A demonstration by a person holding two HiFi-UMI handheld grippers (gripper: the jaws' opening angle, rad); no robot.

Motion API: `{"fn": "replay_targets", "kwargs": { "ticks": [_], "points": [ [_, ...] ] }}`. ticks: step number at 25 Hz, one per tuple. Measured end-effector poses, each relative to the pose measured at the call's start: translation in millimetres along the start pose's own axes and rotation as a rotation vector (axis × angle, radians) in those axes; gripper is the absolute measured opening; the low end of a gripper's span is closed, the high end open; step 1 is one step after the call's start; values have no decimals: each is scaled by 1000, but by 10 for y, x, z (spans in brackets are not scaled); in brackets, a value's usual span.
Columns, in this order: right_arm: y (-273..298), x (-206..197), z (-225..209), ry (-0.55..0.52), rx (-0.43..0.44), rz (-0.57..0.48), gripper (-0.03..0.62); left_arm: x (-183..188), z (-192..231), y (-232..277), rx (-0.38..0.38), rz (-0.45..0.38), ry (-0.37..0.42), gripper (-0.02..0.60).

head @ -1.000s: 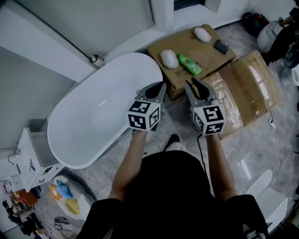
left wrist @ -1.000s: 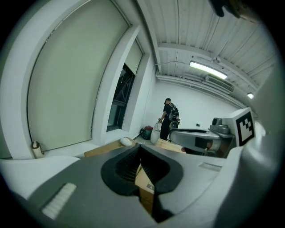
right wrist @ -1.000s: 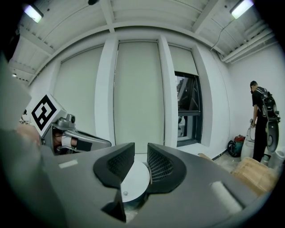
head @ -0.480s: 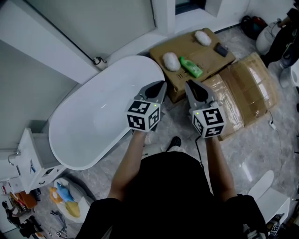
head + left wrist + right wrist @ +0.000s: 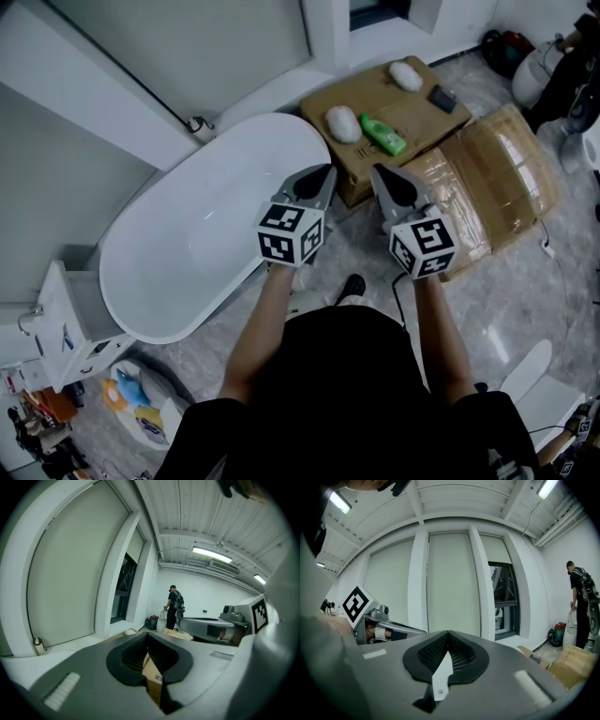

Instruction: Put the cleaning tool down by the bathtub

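Left gripper (image 5: 327, 172) is hovering over the floor between the bathtub (image 5: 202, 234) and the cardboard box (image 5: 367, 97). Its fingers (image 5: 127, 656) are pressing together at the tips and pinching nothing; only box cardboard is showing through the slot below them. Right gripper (image 5: 377, 172) is hanging just beside it, level with it. Its fingers (image 5: 465, 657) have just been closing and are now meeting at the tips, with nothing between them.

The white cleaning tool (image 5: 343, 122) is lying on the box top, at the corner nearest the tub end, free of both grippers. A green bottle (image 5: 382, 133) is lying just beside it, with a second white pad (image 5: 406, 74) and a dark block (image 5: 443, 97) farther back.

Compared with a second ago, the right fingers are going from spread to shut. Both grippers are sitting in nearly the same spot, and the things on the box are lying unmoved.
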State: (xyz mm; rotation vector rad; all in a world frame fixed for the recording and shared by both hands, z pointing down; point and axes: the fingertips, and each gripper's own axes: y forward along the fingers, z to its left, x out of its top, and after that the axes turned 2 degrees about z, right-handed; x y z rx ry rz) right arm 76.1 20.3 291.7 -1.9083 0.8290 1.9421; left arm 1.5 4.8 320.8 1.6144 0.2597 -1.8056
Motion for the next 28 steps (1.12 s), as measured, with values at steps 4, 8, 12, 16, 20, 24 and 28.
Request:
{"fn": "replay_targets", "kwargs": {
  "ticks": [4,8,12,16,20,24,28],
  "points": [
    [7,-22,-18,-8,-7,10,6,5,15,8,1,-4,0,-3],
    [2,-36,-40,-8,-18,18,6,5,9,15,0,-3,-2,-3],
    [12,-33,-59,-3,-16,17,6,11,4,50,-1,-3,-1,-3],
    [8,-41,-82,4,-17,16,6,10,-5,74,-2,-1,1,-3],
    [19,-45,-55,-2,-11,22,6,0,14,63,-2,2,-10,-3],
    [12,-69,-66,-8,-7,25,6,-36,-15,96,-5,9,-8,-3],
    [18,-62,-88,-6,-4,28,6,-30,-24,119,-5,13,-7,-3]
  ]
}}
